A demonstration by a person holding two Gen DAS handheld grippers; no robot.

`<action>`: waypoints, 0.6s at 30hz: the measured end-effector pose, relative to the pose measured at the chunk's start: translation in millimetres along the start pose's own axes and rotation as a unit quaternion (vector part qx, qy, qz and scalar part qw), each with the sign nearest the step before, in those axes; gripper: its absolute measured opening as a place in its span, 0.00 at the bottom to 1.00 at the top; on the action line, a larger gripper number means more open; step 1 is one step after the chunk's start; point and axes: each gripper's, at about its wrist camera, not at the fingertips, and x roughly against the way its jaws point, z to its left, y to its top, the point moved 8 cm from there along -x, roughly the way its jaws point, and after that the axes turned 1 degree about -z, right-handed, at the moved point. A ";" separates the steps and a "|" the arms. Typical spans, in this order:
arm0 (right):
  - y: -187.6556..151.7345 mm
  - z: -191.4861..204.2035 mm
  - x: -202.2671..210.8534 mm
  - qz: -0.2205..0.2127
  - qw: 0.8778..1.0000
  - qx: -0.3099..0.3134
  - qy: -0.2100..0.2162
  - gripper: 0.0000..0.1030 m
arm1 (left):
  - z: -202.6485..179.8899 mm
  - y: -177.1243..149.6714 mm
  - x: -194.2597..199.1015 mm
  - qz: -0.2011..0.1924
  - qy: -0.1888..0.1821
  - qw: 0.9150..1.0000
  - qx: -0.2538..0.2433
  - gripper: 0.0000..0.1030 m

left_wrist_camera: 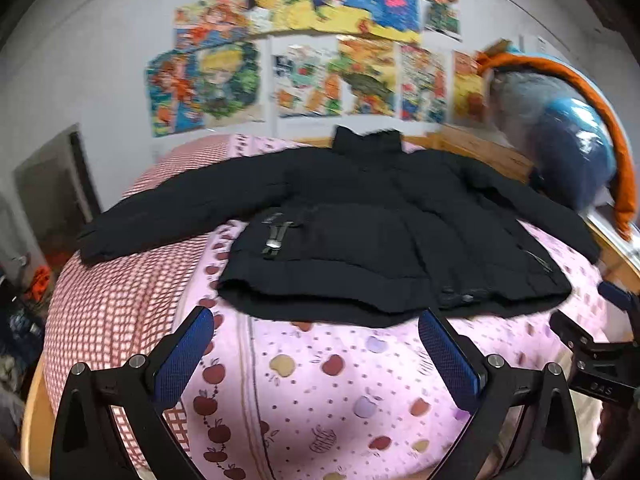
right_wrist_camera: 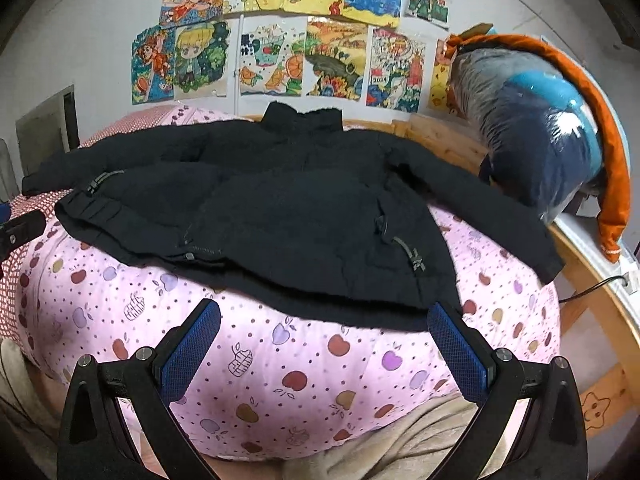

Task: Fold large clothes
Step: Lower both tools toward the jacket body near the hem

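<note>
Drawing-covered wall (right_wrist_camera: pixel 304 36); pink quilt (right_wrist_camera: pixel 280 360) under black jacket (right_wrist_camera: pixel 280 216), unfolded.

White wall (right_wrist_camera: pixel 100 20) at far side, hung with bright children's drawings (right_wrist_camera: pixel 304 28) in two rows. Bed covered by a pink apple-print quilt (right_wrist_camera: pixel 280 360); red-and-white checked cloth (left_wrist_camera: pixel 108 300) at left. Wooden bed frame (right_wrist_camera: pixel 592 292) along right edge. Bagged bedding bundle (right_wrist_camera: pixel 536 128) with orange trim at far right. Grey panel (right_wrist_camera: pixel 44 128) low on left wall.
</note>
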 end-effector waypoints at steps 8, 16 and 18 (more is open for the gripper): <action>32.2 -12.3 53.6 -0.040 0.998 0.042 -0.013 0.99 | -14.4 39.2 27.6 0.004 -0.044 0.998 -0.048 1.00; 80.8 -19.1 110.7 -0.054 0.993 0.110 0.002 0.99 | -27.1 82.1 46.6 -0.020 -0.062 0.996 -0.063 1.00; 93.2 -24.2 119.5 -0.050 0.991 0.125 -0.013 0.99 | -29.0 89.4 48.4 -0.021 -0.071 0.995 -0.061 1.00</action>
